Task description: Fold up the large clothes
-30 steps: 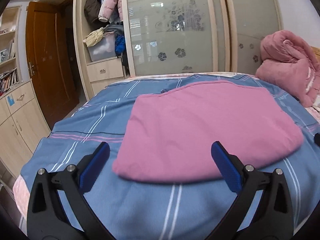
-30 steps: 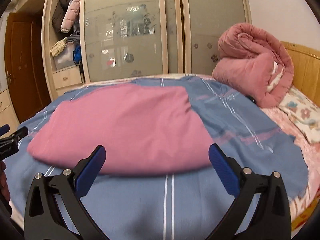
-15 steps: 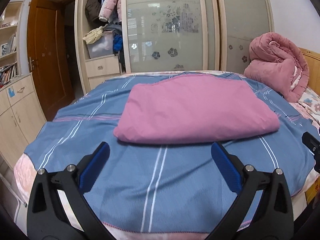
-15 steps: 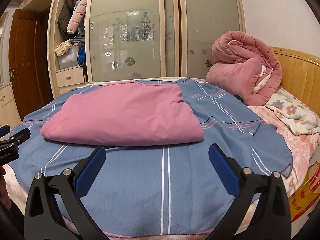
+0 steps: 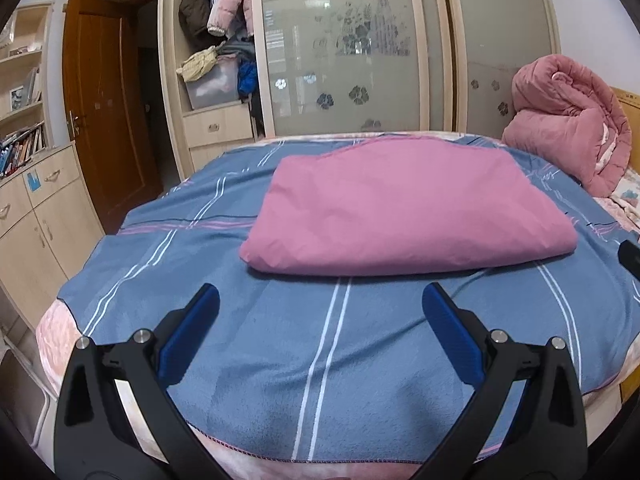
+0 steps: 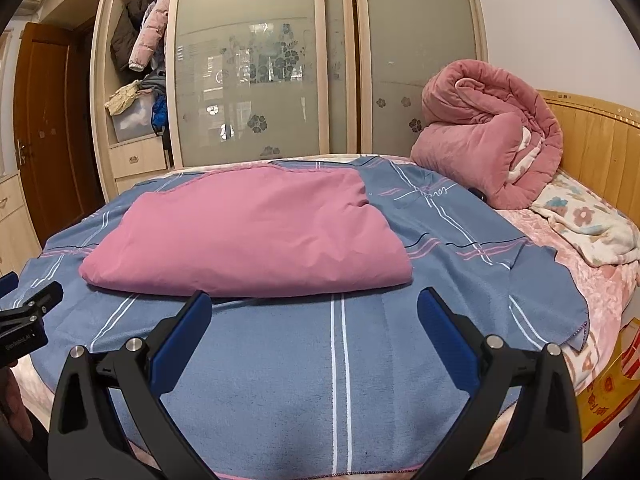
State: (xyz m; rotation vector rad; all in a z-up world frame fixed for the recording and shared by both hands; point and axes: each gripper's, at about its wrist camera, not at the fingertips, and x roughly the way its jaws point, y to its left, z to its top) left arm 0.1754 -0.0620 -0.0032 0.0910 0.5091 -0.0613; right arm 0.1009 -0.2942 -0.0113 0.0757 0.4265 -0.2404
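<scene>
A pink garment [image 5: 404,208] [image 6: 252,232] lies folded into a flat rectangle on the blue striped blanket [image 5: 320,344] [image 6: 340,360] that covers the bed. My left gripper [image 5: 320,300] is open over the blanket's near part, short of the garment's front edge, with nothing between its blue pads. My right gripper [image 6: 314,306] is open too, held back from the fold's near edge and empty. The left gripper's tip [image 6: 24,320] shows at the left edge of the right wrist view.
A rolled pink quilt [image 6: 488,144] sits by the wooden headboard [image 6: 592,136] at the right, with a floral cloth [image 6: 588,224] beside it. Behind the bed stand a sliding-door wardrobe [image 5: 360,48], drawers and a brown door [image 5: 108,120]. A cabinet [image 5: 36,224] is at the left.
Both grippers have drawn back from the folded garment toward the foot of the bed. The garment looks smaller and farther away; it lies unmoved. Both stayed open.
</scene>
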